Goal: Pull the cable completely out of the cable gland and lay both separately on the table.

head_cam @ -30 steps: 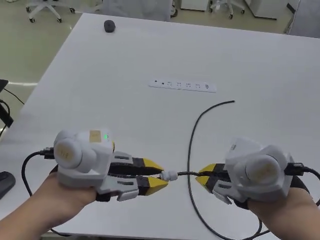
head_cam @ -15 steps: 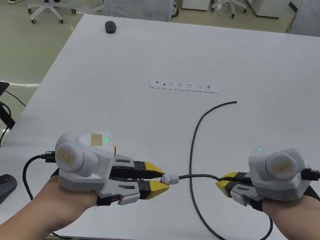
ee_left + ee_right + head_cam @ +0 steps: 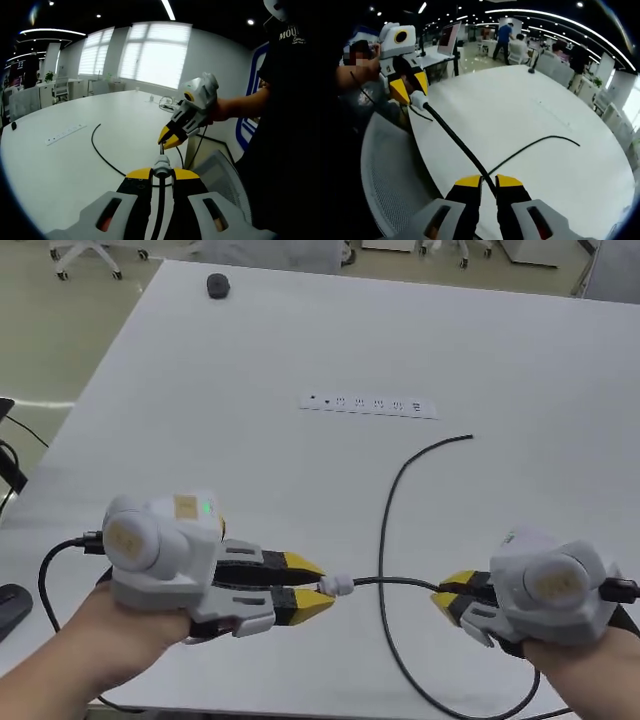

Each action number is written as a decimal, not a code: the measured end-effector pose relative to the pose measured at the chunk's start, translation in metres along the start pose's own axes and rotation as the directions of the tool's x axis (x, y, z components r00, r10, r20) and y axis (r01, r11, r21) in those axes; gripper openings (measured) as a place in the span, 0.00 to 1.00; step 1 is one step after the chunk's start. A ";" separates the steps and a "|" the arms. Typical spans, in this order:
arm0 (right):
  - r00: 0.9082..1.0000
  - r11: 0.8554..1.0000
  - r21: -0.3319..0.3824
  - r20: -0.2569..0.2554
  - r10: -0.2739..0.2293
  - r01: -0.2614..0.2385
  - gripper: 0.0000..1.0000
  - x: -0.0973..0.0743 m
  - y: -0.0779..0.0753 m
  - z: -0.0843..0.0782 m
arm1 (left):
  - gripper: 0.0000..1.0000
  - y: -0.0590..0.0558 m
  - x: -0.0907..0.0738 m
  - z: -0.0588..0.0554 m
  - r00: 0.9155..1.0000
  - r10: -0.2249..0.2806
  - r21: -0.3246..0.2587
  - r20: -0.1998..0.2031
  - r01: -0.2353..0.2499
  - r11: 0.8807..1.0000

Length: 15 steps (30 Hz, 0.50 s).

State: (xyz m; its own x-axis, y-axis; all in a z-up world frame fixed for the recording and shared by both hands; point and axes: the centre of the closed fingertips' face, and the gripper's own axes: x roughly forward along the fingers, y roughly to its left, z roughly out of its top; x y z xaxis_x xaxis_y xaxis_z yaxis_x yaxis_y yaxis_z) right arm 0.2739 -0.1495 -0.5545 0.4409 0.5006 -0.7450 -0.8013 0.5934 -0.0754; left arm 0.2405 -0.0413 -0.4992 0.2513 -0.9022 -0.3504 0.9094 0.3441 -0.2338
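Observation:
My left gripper [image 3: 322, 588] is shut on the white cable gland [image 3: 338, 586] just above the table's near edge. The black cable [image 3: 392, 582] comes out of the gland and runs right to my right gripper [image 3: 440, 595], which is shut on it. Past that gripper the cable loops over the table, and its free end [image 3: 468, 438] lies further back. In the left gripper view the gland [image 3: 161, 163] sits between the yellow jaws, with the right gripper [image 3: 170, 139] straight ahead. In the right gripper view the cable [image 3: 465, 149] stretches from my jaws to the gland [image 3: 418, 100].
A white power strip [image 3: 368, 407] lies across the middle of the white table [image 3: 200, 420]. A small dark round object [image 3: 217, 286] sits at the far left corner. The table's near edge runs just below both grippers. Office chairs stand beyond the far edge.
The right gripper has moved right, away from the gland, so the stretch of cable between the two grippers has grown longer. The left gripper has stayed about in place.

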 end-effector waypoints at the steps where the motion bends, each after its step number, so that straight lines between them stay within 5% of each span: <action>1: 0.999 1.000 -0.007 0.037 0.015 -0.015 0.08 -0.001 0.004 0.009 | 0.15 0.000 0.000 0.000 1.000 -0.001 0.000 0.000 0.001 1.000; 4: 0.997 0.998 -0.048 0.071 0.032 -0.029 0.12 -0.007 0.014 0.026 | 0.15 -0.001 0.001 0.001 1.000 -0.004 -0.001 -0.002 0.004 1.000; 9: 0.993 0.970 -0.232 0.083 0.088 -0.067 0.12 -0.006 0.044 0.054 | 0.15 -0.002 0.004 0.002 1.000 -0.013 0.008 -0.002 0.013 1.000; 15: 0.992 0.885 -0.461 0.065 0.107 -0.066 0.10 0.001 0.072 0.072 | 0.15 -0.004 0.004 0.002 1.000 -0.018 0.013 -0.003 0.018 1.000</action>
State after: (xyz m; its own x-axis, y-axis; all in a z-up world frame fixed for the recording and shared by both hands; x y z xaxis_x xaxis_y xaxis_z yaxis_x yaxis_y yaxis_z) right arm 0.2455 -0.0608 -0.5131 0.3775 0.6011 -0.7044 -0.9245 0.2017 -0.3234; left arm 0.2391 -0.0472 -0.4977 0.2343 -0.9073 -0.3491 0.9178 0.3248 -0.2285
